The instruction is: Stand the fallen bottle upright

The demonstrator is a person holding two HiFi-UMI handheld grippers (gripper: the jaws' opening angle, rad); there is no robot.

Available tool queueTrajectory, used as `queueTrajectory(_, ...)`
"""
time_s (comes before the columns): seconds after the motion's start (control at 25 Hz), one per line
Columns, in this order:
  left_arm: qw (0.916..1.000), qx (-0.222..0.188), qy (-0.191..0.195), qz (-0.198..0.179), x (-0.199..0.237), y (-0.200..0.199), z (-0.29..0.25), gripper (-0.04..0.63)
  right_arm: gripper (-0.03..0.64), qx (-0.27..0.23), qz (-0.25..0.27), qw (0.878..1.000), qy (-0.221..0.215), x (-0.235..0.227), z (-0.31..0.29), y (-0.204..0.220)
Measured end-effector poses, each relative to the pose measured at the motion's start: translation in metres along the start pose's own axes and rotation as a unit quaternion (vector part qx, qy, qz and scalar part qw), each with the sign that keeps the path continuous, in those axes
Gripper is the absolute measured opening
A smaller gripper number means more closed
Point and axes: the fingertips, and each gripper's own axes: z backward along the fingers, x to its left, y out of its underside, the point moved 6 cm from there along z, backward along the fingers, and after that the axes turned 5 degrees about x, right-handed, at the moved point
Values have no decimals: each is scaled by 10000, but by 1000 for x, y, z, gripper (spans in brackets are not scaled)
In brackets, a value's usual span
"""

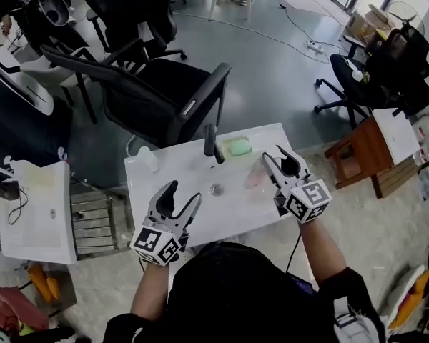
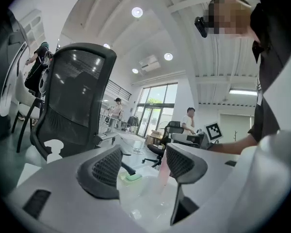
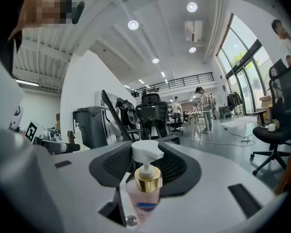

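Lower centre of the right gripper view: right gripper (image 3: 145, 148) clenched on the bottle (image 3: 143, 198), ribbed black pads (image 3: 117, 165) snug to either side just under the pump head (image 3: 146, 153). Reads as upright or close to it, long axis running top to bottom of the frame and crosswise to the fingers, pump on top, body hanging below the fingers and filling the gap. Base cut off at the bottom edge of the frame, so contact with the counter (image 1: 236, 209) not readable.

Clear pink plastic body with rounded shoulders, blue label (image 3: 146, 208), shiny gold collar (image 3: 148, 178), white pump with a flat spout. Smooth and light by the look, likely to tip if let go off-level.

Lower middle of the left gripper view: left gripper (image 2: 143, 147) released, nothing between its mesh pads, well apart from the bottle. Right hand plainly the one placed for the job.

Probable next move: lower straight down to seat the base flat, then ease off.

Farther up the head view: glossy white counter with a shallow basin, metal drain (image 1: 216, 189), dark tap (image 1: 211, 143), pale green soap bar (image 1: 237, 147). Beyond, toward the upper left: black mesh office chair (image 1: 164, 95) on a smooth grey floor (image 1: 272, 70).
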Motion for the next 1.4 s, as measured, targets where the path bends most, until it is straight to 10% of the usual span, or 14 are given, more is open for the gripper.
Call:
queueTrajectory(0.76,9980,22,-583,-246,-74,9,-69,311,179,-129,-54,9998,-123,-138,-62,-5)
queueTrajectory(1.4,9919,71,-1267,-99,-73,21,-54,311,176,-271,227,9993,-140,-156,-110,-9)
